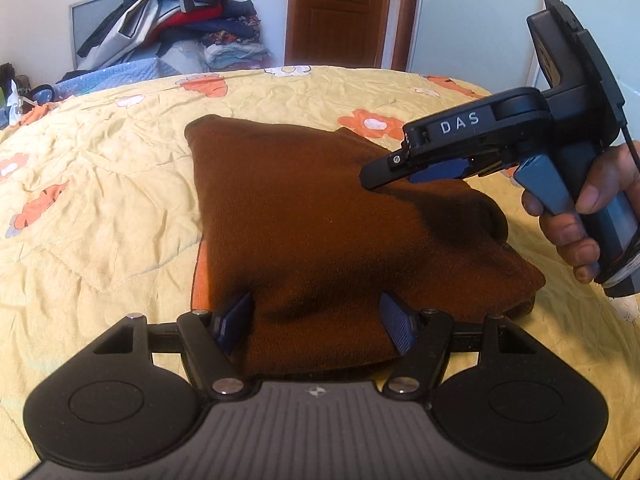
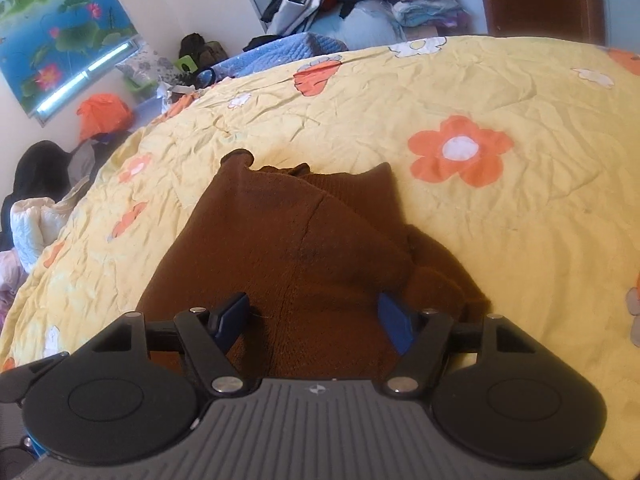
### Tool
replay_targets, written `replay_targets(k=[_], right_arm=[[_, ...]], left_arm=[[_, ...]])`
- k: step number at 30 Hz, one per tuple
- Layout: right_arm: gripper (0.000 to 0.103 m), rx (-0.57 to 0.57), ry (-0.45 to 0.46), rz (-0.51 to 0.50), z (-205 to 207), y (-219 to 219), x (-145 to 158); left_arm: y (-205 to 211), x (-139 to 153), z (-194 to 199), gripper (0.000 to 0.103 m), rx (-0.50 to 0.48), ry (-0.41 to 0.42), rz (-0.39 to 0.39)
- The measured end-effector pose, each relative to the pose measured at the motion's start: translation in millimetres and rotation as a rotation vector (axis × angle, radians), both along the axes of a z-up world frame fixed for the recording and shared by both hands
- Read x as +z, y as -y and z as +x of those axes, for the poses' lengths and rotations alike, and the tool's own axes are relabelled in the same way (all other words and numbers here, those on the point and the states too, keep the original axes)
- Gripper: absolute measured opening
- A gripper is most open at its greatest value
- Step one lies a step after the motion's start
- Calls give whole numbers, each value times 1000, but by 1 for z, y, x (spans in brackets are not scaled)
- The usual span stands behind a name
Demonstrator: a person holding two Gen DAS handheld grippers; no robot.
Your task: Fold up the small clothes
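A small brown knit garment [image 1: 320,216] lies folded on the yellow flowered bedspread [image 1: 100,184]. My left gripper [image 1: 316,320] is open, its blue pads [image 1: 236,320] spread over the garment's near edge, holding nothing. My right gripper [image 1: 400,172] hovers just above the garment's right side in the left wrist view, a hand on its trigger. In the right wrist view the right gripper [image 2: 314,318] is open above the brown garment [image 2: 304,248], pads [image 2: 394,322] wide apart and empty. The garment's far end is bunched in layers.
The bedspread [image 2: 500,240] stretches wide on all sides of the garment. A heap of clothes [image 1: 188,24] stands beyond the bed's far edge, next to a wooden door [image 1: 340,12]. More clutter and an orange bag [image 2: 104,114] lie left of the bed.
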State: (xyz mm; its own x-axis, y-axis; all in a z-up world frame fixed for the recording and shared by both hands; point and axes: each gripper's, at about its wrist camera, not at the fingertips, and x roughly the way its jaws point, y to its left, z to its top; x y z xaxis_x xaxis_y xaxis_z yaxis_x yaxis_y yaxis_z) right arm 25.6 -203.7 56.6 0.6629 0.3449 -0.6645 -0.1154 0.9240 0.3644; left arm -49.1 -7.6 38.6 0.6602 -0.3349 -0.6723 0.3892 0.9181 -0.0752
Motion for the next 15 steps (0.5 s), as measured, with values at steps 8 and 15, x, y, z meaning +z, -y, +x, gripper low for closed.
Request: replay_targets(k=[8, 15], right_arm=[[72, -4, 26, -40, 1, -2, -6], [82, -1, 126, -4, -54, -23, 25]], left_arm=[[-2, 2, -6, 70, 4, 4, 11], [-5, 4, -35, 70, -48, 29, 73]])
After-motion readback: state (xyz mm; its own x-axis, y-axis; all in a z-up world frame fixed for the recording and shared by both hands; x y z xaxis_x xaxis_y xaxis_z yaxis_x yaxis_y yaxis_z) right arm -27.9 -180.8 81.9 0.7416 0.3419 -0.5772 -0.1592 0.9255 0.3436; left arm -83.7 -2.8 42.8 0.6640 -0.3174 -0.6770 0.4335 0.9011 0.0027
